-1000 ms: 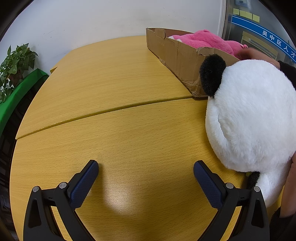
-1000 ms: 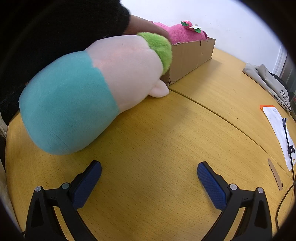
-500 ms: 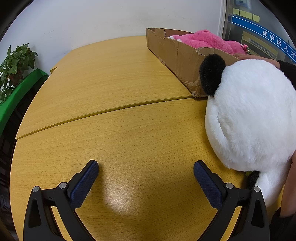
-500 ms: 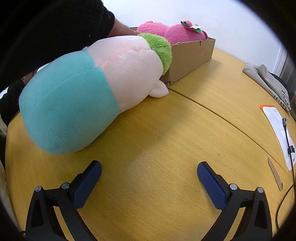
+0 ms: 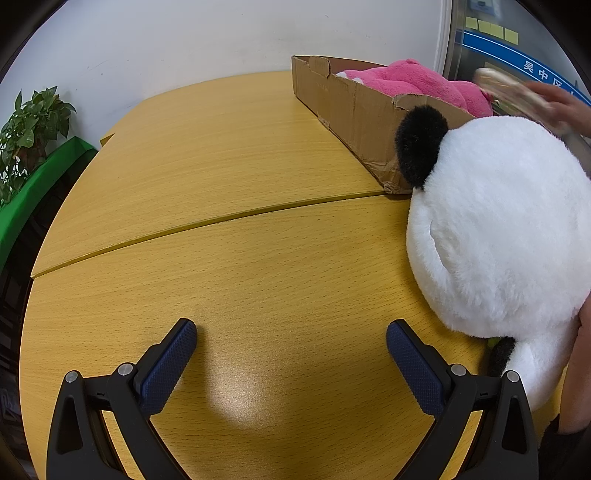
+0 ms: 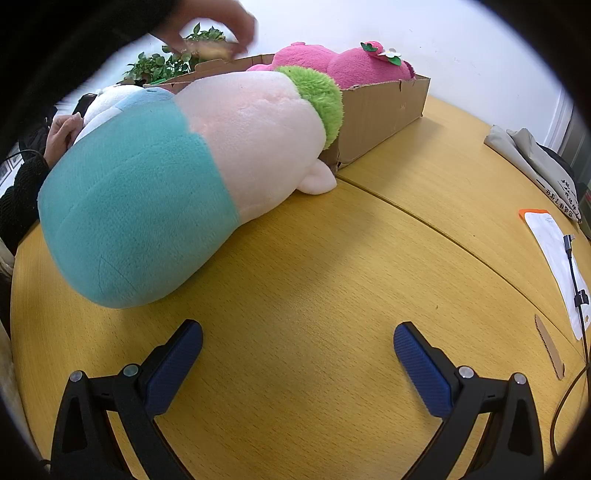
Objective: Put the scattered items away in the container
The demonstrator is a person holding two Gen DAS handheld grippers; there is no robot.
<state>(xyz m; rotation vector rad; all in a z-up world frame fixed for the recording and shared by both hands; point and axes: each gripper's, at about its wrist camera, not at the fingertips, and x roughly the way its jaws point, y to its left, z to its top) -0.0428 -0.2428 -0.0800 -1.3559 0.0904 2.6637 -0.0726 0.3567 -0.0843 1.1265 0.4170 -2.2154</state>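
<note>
A cardboard box (image 5: 354, 110) stands at the back of the wooden table with a pink plush toy (image 5: 413, 83) inside; the box (image 6: 380, 110) and pink plush (image 6: 332, 61) also show in the right wrist view. A white and black panda plush (image 5: 506, 229) lies at the right, touching the box corner. A teal, peach and green plush (image 6: 177, 181) lies at the left, against the box. My left gripper (image 5: 291, 347) is open and empty, left of the panda. My right gripper (image 6: 297, 350) is open and empty, in front of the teal plush.
A person's hand (image 6: 218, 26) holds a blurred object above the box. A potted plant (image 5: 29, 129) stands at the left edge. A grey cloth bag (image 6: 535, 162), a white paper (image 6: 554, 251), a cable (image 6: 576, 280) and a cardboard strip (image 6: 550, 347) lie at the right.
The person's arm has lifted off the teal plush, and the hand now holds something above the box. Both grippers have stayed still and open.
</note>
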